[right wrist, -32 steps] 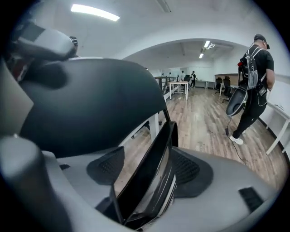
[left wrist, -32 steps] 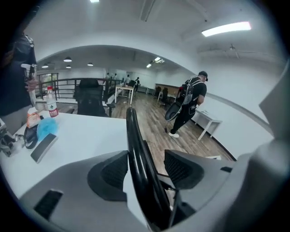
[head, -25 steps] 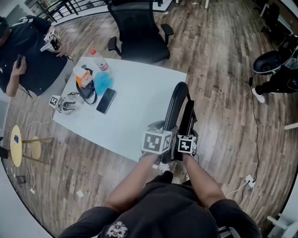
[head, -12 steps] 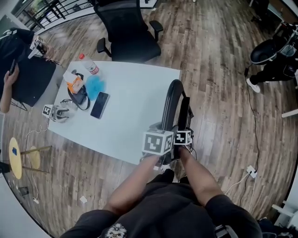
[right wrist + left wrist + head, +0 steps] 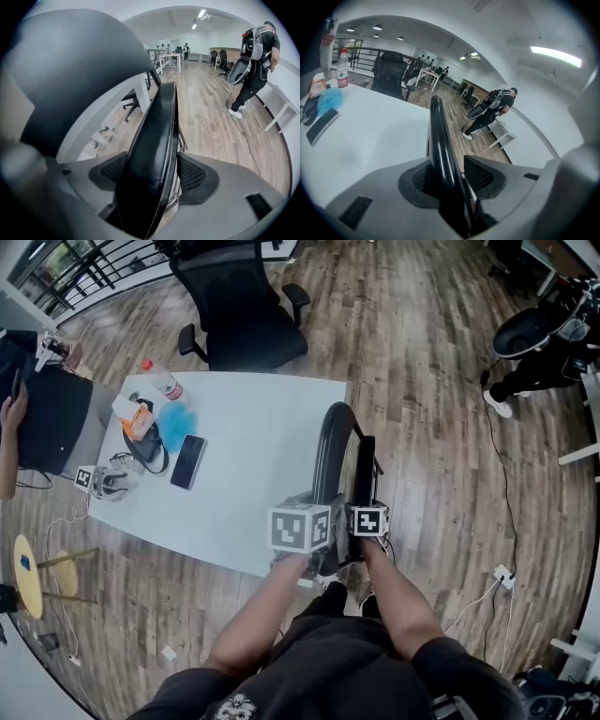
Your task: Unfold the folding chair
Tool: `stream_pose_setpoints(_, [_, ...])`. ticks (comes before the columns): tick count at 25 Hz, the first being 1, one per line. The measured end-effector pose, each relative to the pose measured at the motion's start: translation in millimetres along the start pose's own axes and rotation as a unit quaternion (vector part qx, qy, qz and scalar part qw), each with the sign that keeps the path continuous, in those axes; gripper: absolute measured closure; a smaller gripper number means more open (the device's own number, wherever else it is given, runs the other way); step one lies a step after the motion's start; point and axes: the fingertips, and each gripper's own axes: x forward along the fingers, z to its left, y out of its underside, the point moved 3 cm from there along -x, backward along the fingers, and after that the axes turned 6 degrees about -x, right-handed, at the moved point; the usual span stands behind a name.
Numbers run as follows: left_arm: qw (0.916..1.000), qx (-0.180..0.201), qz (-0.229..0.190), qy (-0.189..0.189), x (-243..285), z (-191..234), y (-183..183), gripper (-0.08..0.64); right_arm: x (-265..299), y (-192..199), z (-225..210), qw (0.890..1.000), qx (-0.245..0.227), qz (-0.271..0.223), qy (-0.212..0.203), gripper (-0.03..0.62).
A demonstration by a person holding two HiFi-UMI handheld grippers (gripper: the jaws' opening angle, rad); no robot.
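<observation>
Closing the left gripper on the black frame tube of the folding chair: tube between the pads, lying against the pad nearer the table, with a slit of gap at the other pad. Clamping with the right gripper across the chair's thick black padded panel, pads spread wide and pressed to both its sides, panel edge running straight out from the fingers. Standing folded and upright just beyond both grippers, tube and panel close together, hard beside the right edge of the white table, on the wooden floor. Lying at the table's far left end, well apart: phone, bottle, blue cloth.
</observation>
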Motion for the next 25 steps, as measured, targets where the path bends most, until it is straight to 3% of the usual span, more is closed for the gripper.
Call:
stream_pose_setpoints(2, [1.0, 0.004, 0.002, 0.001, 2.8, -1.9, 0.5, 0.4, -2.3, 1.2, -5.1, 1.0, 0.006, -0.006, -0.019, 0.262])
stream_pose_setpoints(6, [0.9999, 0.0, -0.001, -0.011, 8.5, -2.0, 0.4, 0.4, -11.2, -0.4, -42.2, 0.999, -0.012, -0.041, -0.004, 0.262])
stream_pose_setpoints(13, [0.9994, -0.007, -0.001, -0.035, 23.3, 1.7, 5.7, 0.4, -31.7, 21.0, -122.3, 0.995, 0.011, -0.084, -0.044, 0.265])
stream_pose_setpoints(19, [0.9985, 0.013, 0.022, -0.049, 49.4, -9.5, 19.7, 0.394, -36.9, 43.9, -188.7, 0.976, 0.039, -0.133, -0.168, 0.272])
stream_pose_setpoints(25, [0.9932, 0.046, 0.06, -0.088, 83.6, -25.1, 37.3, 0.327, -26.1, 80.7, -280.9, 0.965, 0.112, -0.118, -0.207, 0.23])
